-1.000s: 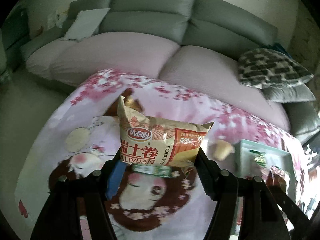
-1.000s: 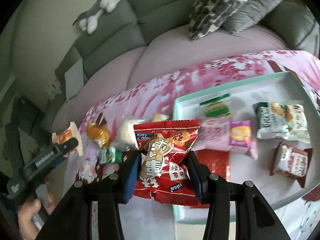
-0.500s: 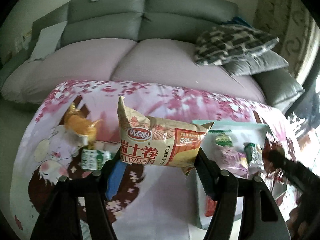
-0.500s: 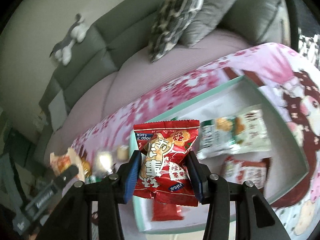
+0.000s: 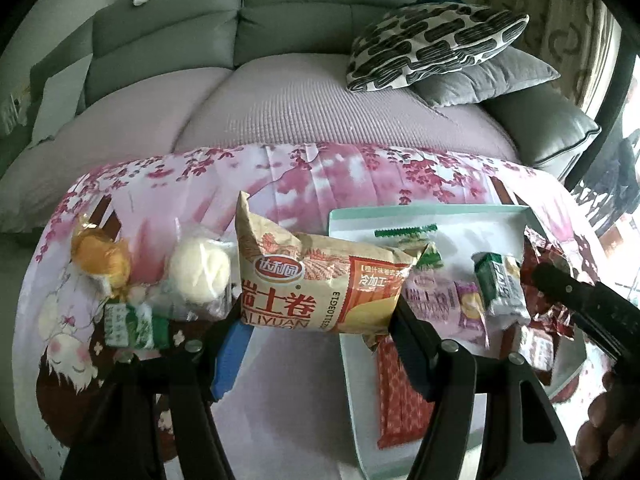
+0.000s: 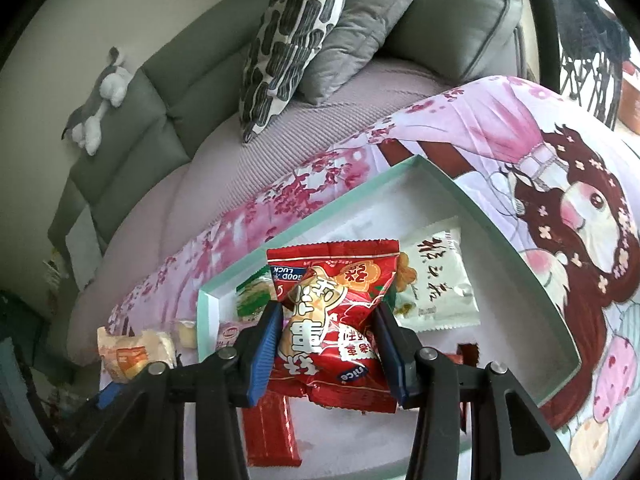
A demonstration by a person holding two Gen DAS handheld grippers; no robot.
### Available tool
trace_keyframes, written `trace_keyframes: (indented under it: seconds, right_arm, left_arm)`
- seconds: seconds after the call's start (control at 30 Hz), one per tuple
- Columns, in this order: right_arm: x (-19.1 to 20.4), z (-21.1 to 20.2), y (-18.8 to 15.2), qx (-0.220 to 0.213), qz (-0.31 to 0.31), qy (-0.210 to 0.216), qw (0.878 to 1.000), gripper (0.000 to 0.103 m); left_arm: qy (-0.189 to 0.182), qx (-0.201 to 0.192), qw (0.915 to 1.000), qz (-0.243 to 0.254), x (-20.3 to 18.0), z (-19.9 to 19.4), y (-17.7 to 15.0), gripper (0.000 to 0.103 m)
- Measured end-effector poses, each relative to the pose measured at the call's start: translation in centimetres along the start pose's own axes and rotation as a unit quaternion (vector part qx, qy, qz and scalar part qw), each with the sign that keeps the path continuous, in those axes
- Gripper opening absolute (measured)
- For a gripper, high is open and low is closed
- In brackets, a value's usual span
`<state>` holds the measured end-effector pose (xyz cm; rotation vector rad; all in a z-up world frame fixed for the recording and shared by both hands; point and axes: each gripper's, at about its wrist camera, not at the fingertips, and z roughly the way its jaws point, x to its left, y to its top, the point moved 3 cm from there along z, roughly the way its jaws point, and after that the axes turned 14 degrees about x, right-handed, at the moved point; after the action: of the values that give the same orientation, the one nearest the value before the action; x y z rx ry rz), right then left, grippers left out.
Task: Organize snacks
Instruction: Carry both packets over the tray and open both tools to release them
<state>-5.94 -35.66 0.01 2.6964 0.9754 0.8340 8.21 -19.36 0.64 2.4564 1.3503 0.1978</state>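
I see one grey sofa (image 5: 288, 24) across the back, its seat under a mauve cover, with two cushions at its right end: one black-and-white patterned cushion (image 5: 436, 44) leaning on one plain grey cushion (image 5: 492, 76). One plush toy (image 6: 100, 100) lies on the sofa back. In front spreads one pink cartoon-print cloth (image 5: 320, 172), and on it sits one shallow mint-rimmed tray (image 6: 516, 240). My left gripper (image 5: 318, 320) is clamped on one tan snack bag (image 5: 316, 284), held off the cloth just left of the tray's near-left corner; the bag hides part of the tray's left rim from that camera. My right gripper (image 6: 328, 344) is clamped on one red snack bag (image 6: 336, 312), held above the tray's interior near its left end, blocking whatever lies directly beneath. Inside the tray I count, from the left camera, one flat red packet (image 5: 400, 392) along the left side, one pink packet (image 5: 434, 300), one small purple packet (image 5: 472, 308), one green-and-white packet (image 5: 500, 288) and one green-topped packet (image 5: 408, 236); the right camera adds one white packet with black script (image 6: 436, 280) behind the red bag. Further red wrappers at the tray's right side are too hidden to count. Three loose items remain on the cloth left of the tray: one orange bun in clear wrap (image 5: 100, 260), one pale round bun in clear wrap (image 5: 200, 276) and one small green packet (image 5: 132, 320). A hand (image 5: 612, 420) shows at the lower right edge of the left view.
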Motion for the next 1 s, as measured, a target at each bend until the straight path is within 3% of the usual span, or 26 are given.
trace_keyframes:
  seconds: [0.47,1.0]
  right_arm:
    - [1.2,1.6,1.6,-0.037,-0.041,0.009,0.998,0.049]
    - [0.8,2.5,1.7,-0.028,-0.041,-0.013,0.999,0.05]
  left_arm:
    - [0.025,-0.042,0.9987,0.014,-1.2,4.4,3.6,0.068]
    - [0.008,-0.032,0.9971,0.069,-5.1,6.2,3.3,0.069]
